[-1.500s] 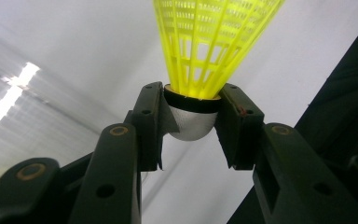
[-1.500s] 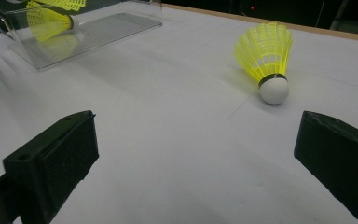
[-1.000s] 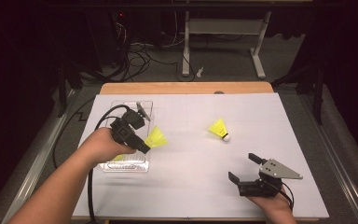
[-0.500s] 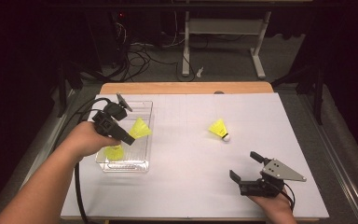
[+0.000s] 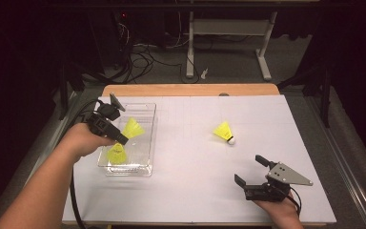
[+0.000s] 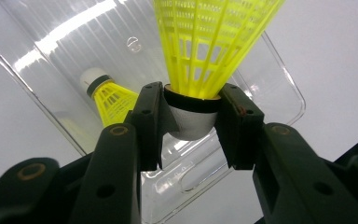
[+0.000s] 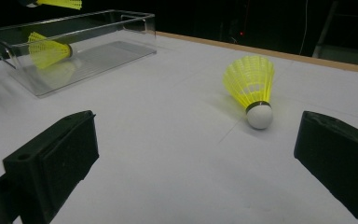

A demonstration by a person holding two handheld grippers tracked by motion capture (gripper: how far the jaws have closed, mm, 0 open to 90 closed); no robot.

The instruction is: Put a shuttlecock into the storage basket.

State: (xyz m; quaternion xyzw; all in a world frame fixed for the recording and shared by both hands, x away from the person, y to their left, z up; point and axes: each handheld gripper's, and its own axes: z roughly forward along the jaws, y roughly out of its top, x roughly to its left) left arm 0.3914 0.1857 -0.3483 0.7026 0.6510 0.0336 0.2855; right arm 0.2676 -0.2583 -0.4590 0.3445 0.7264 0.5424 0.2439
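Over clear bin (image 5: 148, 138), left gripper (image 5: 124, 138) clamps yellow shuttlecock (image 5: 133, 128).

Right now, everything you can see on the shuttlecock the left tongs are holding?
The held shuttlecock has a bright yellow mesh skirt that looks plastic, a dark band, and a rounded white base. The left tongs are shut on that base, one black pad on each side, skirt pointing away from them. It hangs above the clear plastic bin, where a second yellow shuttlecock lies.

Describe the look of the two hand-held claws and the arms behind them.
Both claws are black with blocky jaws. The right claw carries a grey three-cornered plate; the left claw shows brass-coloured pivot rivets and trails a thick black cable. The forearms are bare, with no sleeves visible.
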